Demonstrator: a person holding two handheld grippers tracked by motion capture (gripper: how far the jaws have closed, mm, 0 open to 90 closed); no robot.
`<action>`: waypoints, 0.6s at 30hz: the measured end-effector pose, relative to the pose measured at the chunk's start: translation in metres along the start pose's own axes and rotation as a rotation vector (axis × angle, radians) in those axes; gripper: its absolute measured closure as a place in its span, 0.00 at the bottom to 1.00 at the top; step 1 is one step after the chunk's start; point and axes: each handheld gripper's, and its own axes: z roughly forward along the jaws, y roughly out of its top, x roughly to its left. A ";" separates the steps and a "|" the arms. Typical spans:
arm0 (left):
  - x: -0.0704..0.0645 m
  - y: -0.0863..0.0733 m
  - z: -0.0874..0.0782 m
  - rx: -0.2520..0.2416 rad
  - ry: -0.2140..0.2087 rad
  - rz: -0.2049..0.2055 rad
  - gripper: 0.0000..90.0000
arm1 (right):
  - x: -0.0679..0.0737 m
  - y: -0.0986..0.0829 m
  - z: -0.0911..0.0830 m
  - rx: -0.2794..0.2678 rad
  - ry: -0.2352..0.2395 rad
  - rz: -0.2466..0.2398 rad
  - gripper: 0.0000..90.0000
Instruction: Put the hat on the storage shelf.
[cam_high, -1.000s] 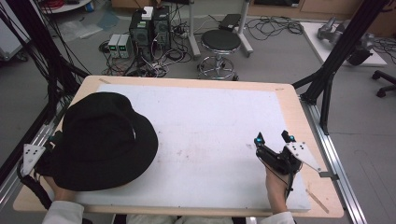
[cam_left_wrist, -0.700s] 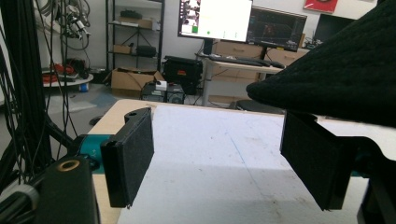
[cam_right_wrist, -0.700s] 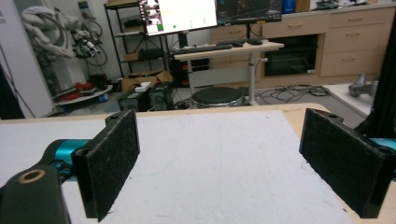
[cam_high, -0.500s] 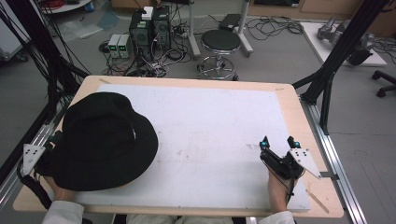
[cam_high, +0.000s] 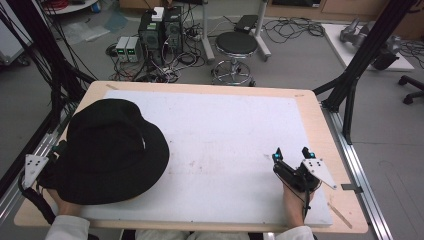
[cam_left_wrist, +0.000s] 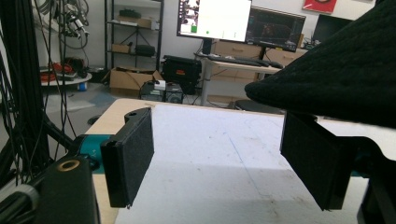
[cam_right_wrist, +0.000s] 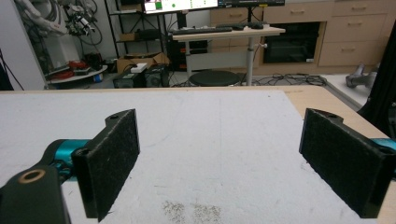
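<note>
The right tongs (cam_high: 291, 153) have drawn back toward the desk's (cam_high: 310, 107) near right corner since the earlier frames and now sit a little closer to the near edge, jaws spread wide with nothing between them. The hat (cam_high: 112, 150) has stayed put at the near left corner.

The hat is black, round-crowned and wide-brimmed, of a soft knitted-looking fabric; in the left gripper view its brim (cam_left_wrist: 336, 79) hangs over the right-hand jaw. The left tongs (cam_left_wrist: 219, 158) stand wide open beneath that brim, gripping nothing. The pads (cam_right_wrist: 109, 158) on all four jaws are flat black rectangles with a fuzzy, felt-like face. A white, slightly scuffed mat (cam_high: 225, 135) covers the pale wooden desk, with a speckle of grit (cam_right_wrist: 191, 210) before the right tongs.
</note>
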 end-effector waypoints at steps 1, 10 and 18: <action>0.000 0.000 0.000 0.000 0.000 -0.001 0.29 | 0.000 0.000 0.000 -0.002 0.001 -0.006 0.13; 0.001 0.000 -0.002 -0.002 0.000 -0.008 0.29 | -0.001 0.000 0.001 0.002 0.000 0.010 0.13; 0.001 0.000 -0.001 0.000 0.001 -0.011 0.29 | 0.000 -0.001 0.001 0.006 0.007 0.008 0.13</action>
